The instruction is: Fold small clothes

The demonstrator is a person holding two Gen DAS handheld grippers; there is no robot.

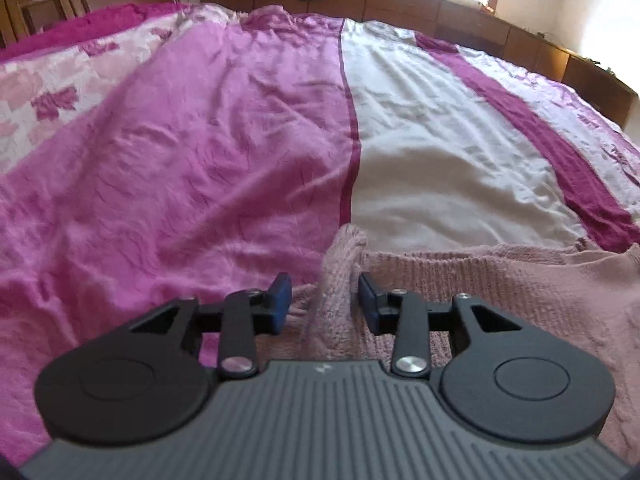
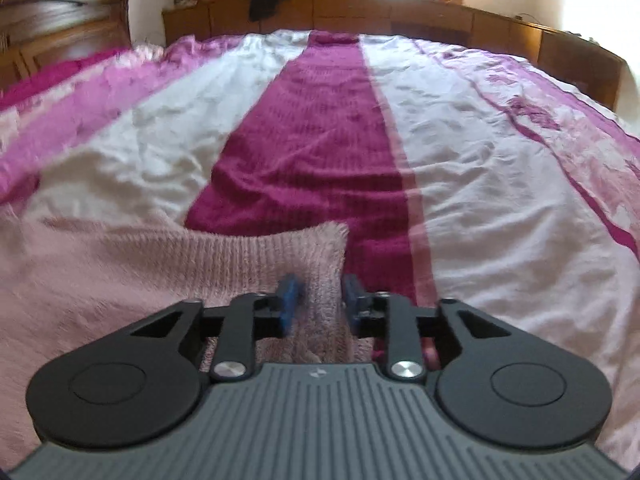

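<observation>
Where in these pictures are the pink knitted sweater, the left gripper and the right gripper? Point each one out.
pink knitted sweater (image 2: 120, 272): right wrist view, flat knit body.
left gripper (image 1: 325, 304): left wrist view, midway between fingertips, around a raised fold.
right gripper (image 2: 322, 300): right wrist view, midway between fingertips, around a sweater corner.

A home bedroom: a pink striped bedspread (image 1: 248, 128) covers a wide bed with a carved wooden headboard (image 2: 60, 28).

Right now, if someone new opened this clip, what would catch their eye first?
Most striking is the fuzzy pale pink knit sweater spread on the near part of the bed, with a raised fold of it between the blue pads of each claw: the left claw at one edge, the right claw at a corner. Behind it stretches the crumpled bedspread in magenta, pink and white bands, running back to a wooden headboard under a bright window.
</observation>
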